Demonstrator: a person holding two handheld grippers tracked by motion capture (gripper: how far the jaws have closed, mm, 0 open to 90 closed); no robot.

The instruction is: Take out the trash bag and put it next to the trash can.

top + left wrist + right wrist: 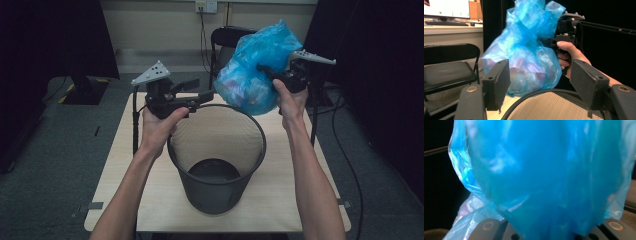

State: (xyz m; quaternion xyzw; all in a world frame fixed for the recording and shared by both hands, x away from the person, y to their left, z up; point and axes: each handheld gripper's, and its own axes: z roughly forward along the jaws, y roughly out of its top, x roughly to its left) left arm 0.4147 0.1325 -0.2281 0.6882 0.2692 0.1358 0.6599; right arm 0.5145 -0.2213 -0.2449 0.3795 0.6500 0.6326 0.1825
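A bulging blue plastic bag (252,72) hangs above the far right rim of a black mesh wastebasket (260,145). My right gripper (267,71) is shut on the bag's bunched neck, and the blue film (544,170) drapes over its jaws in the right gripper view. My left gripper (202,90) hovers over the basket's far left rim with its jaws open and nothing between them. In the left gripper view the bag (529,50) hangs just beyond those jaws, above the basket's rim (531,96).
The basket stands mid-table on a light wooden table (130,150). A black folding chair (225,37) sits behind the table's far edge. A desk with a monitor (446,7) stands farther off. Cables trail off both sides.
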